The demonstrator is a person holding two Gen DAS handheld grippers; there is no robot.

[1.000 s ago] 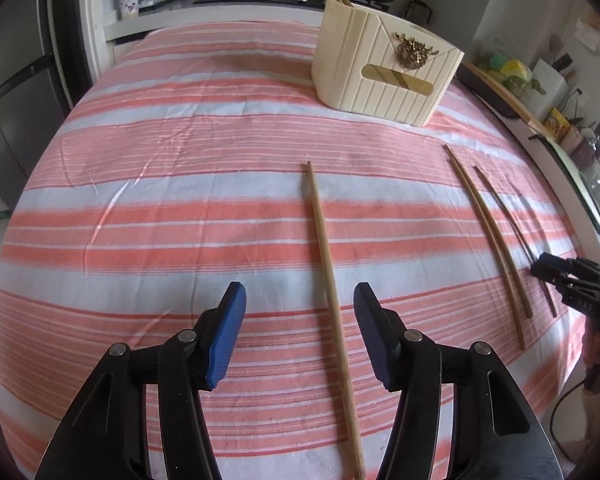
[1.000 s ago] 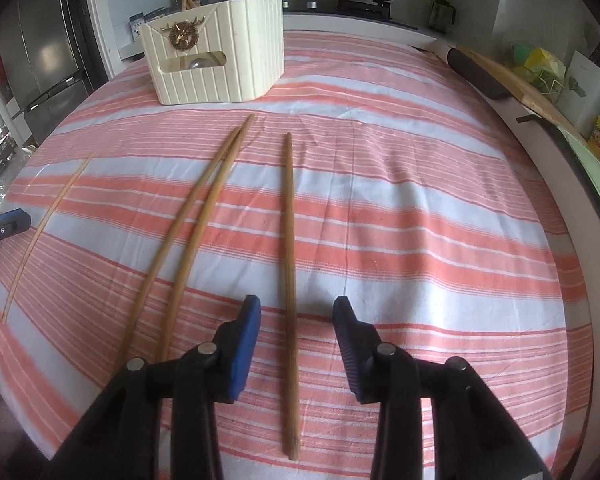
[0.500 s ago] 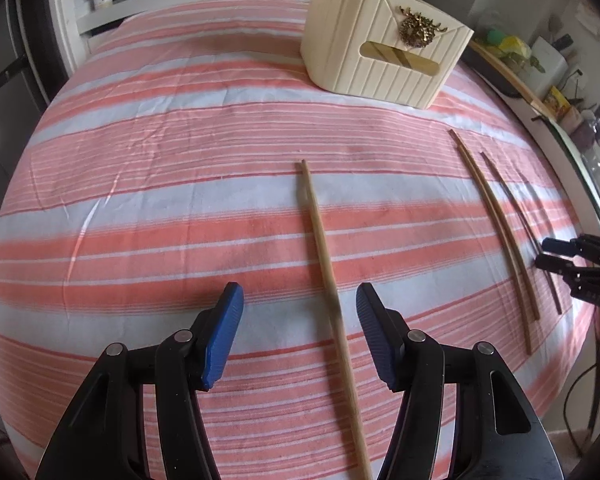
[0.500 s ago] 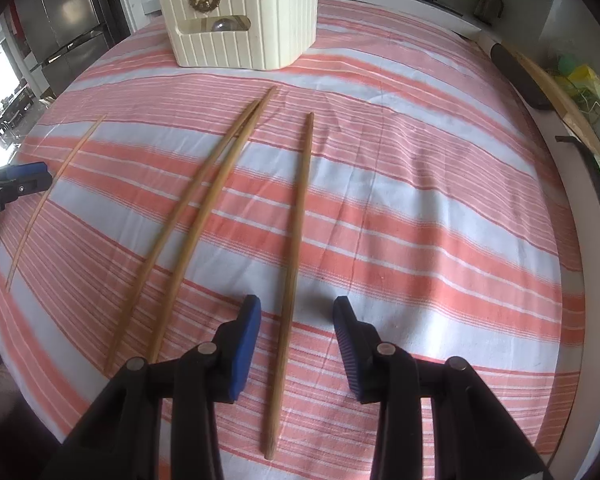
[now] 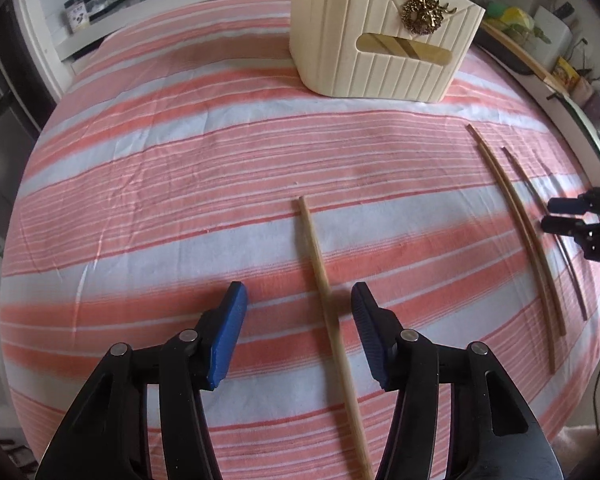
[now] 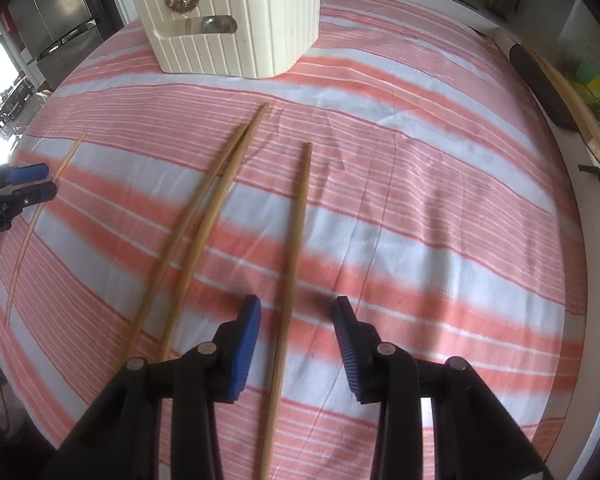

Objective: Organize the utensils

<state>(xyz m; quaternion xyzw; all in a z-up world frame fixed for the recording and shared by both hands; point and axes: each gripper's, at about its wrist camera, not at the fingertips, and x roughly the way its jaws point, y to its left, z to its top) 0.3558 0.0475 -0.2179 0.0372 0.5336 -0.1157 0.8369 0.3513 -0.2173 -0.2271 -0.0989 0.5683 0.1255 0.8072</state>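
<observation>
Several long wooden chopsticks lie on the striped cloth. In the left wrist view one chopstick [image 5: 320, 268] runs between the fingers of my open left gripper [image 5: 298, 300], nearer the right pad. In the right wrist view another chopstick [image 6: 296, 240] lies between the fingers of my open right gripper [image 6: 296, 308]. A pair of chopsticks [image 6: 204, 220] lies just left of it. The cream ribbed utensil holder [image 5: 384, 40] stands at the far side of the table and also shows in the right wrist view [image 6: 236, 20]. The right gripper shows in the left wrist view [image 5: 580, 220], the left gripper in the right wrist view [image 6: 16, 188].
The table is covered by a pink and white striped cloth [image 5: 180, 160]. A cutting board [image 6: 572, 92] and kitchen items line the counter on the right. A fridge [image 6: 60, 12] stands at the left. A stove with pans is behind the table.
Both grippers have moved forward and lower over their chopsticks, toward the holder. Both stay open.
</observation>
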